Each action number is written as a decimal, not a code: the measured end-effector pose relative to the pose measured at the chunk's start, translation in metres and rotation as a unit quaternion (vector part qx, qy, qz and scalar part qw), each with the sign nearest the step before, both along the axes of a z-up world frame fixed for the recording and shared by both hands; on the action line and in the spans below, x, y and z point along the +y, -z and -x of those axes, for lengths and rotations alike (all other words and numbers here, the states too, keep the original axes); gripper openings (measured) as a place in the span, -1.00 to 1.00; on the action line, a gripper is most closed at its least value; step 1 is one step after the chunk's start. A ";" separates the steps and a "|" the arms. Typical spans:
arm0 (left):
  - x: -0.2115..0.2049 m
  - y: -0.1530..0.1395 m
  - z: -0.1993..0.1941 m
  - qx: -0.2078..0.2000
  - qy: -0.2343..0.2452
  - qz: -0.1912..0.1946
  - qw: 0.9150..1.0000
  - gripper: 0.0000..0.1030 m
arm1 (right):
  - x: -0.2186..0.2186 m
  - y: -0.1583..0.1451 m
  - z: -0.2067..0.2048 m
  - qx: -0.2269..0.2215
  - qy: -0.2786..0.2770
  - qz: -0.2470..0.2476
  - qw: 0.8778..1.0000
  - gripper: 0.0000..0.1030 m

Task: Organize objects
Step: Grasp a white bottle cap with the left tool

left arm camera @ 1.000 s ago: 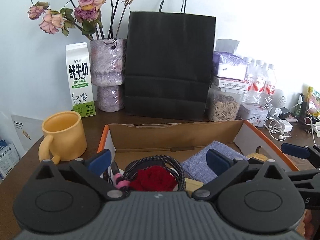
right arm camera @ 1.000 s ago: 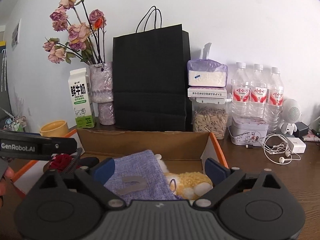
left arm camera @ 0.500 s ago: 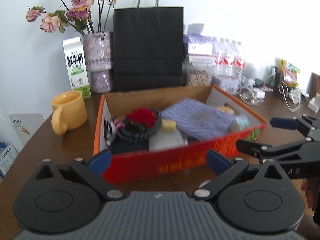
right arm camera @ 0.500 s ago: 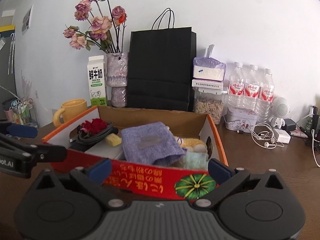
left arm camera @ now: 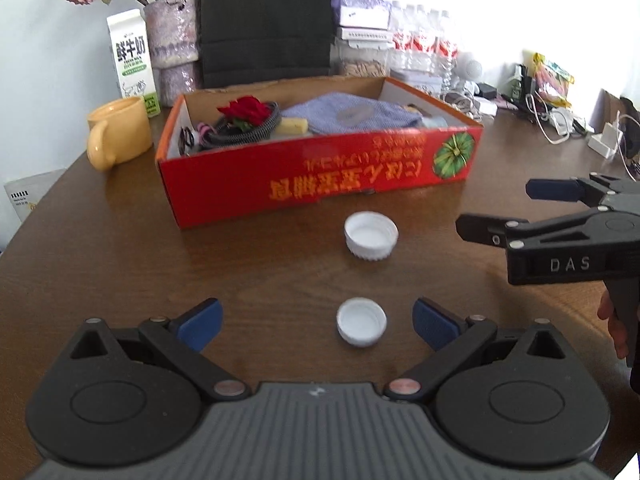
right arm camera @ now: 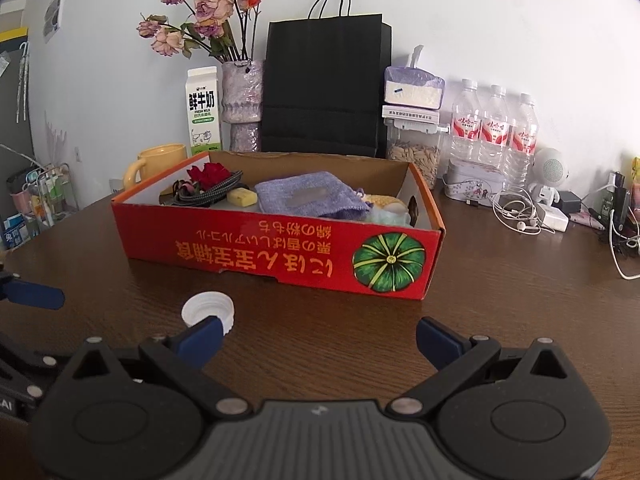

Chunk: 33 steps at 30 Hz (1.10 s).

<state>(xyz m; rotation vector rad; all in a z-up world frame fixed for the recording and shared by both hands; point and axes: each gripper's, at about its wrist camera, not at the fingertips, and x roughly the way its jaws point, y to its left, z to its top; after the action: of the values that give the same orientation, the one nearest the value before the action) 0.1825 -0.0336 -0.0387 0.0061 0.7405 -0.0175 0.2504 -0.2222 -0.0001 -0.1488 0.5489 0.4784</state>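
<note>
Left wrist view shows a small white cap (left arm camera: 361, 327) lying open side up on the wooden table (left arm camera: 120, 264), between the spread fingers of the left tongs (left arm camera: 316, 324) and empty-handed they are. A second, larger cap (left arm camera: 371, 235) lies just beyond, short of the red cardboard box (left arm camera: 320, 176), which already holds a rose, a cable coil and a purple cloth. The right tongs (right arm camera: 318, 336) hover off to the side, also wide and holding nothing; their own view shows only the larger cap (right arm camera: 208, 312) by their left finger. The step in hand looks like picking up loose caps for the box. Next, the left tongs need to drop lower, straddle the near cap's rim and close.
</note>
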 end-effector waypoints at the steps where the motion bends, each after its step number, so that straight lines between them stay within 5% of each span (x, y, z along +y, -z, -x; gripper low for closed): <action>1: -0.002 0.002 0.002 0.001 0.001 -0.001 1.000 1.00 | -0.001 0.001 0.002 0.001 0.000 0.000 1.000 1.00; 10: -0.015 0.010 0.005 0.001 0.005 -0.012 1.000 0.84 | -0.007 0.004 0.012 0.004 0.003 -0.003 1.000 1.00; 15: -0.016 0.014 0.002 0.002 0.023 0.001 1.000 -0.51 | -0.006 0.005 0.013 0.006 0.002 -0.003 1.000 1.00; 33: 0.024 -0.007 0.001 -0.040 -0.029 0.016 0.999 -0.53 | 0.040 0.012 0.002 0.019 -0.047 0.012 0.999 1.00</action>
<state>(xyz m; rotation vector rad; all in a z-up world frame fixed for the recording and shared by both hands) 0.1810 -0.0095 -0.0319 -0.0439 0.6594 0.0261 0.2482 -0.1817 -0.0116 -0.1901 0.5866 0.5662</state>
